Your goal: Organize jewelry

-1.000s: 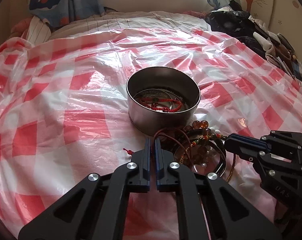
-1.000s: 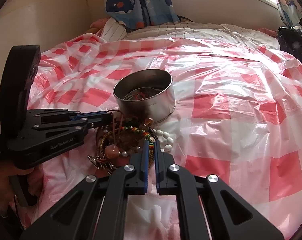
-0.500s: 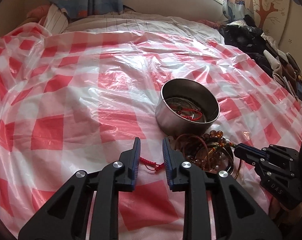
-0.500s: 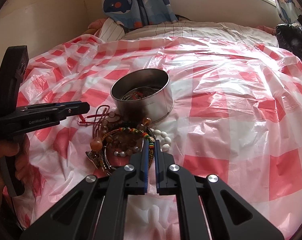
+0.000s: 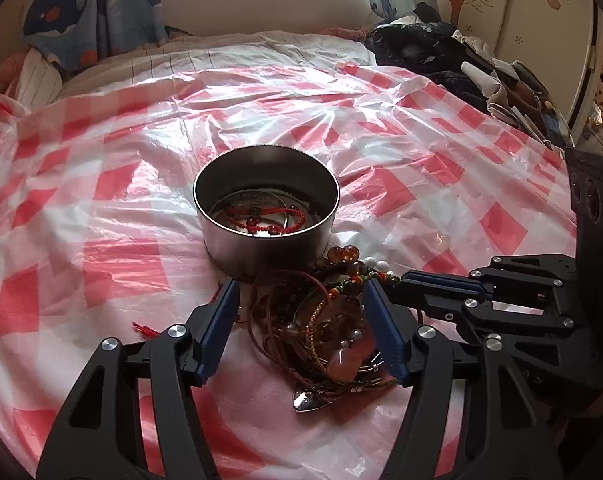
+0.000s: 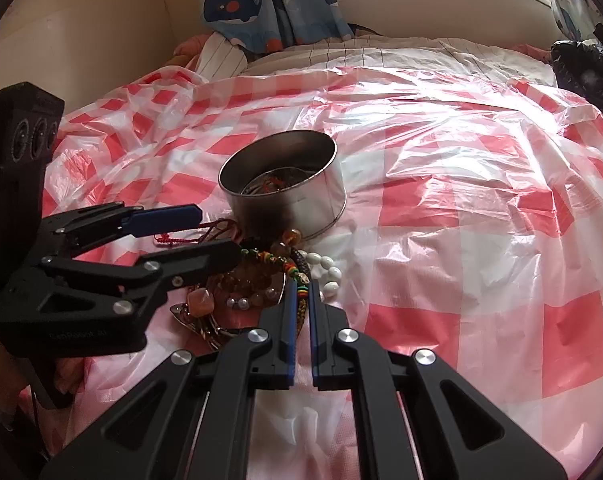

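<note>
The left gripper (image 5: 305, 328) had its blue-padded fingers (image 5: 217, 328) spread wide on either side of the jewelry heap (image 5: 333, 336), not yet closed on anything. The right gripper (image 6: 300, 312) had its fingers nearly together at the heap's near edge; a braided strand seemed to run into the slit between them, though whether it was truly pinched could not be told. The heap, a tangle of amber beads, cords, bangles and white beads (image 6: 325, 268), lay just in front of the round metal tin (image 5: 266, 216), touching its base. Inside the tin a red cord bracelet (image 5: 269, 220) and some thin bangles already sat. A loose red cord (image 5: 145, 328) trailed left of the heap on the checked plastic sheet (image 5: 113, 240). By the look of it, little was sorted and most pieces remained outside the tin.
</note>
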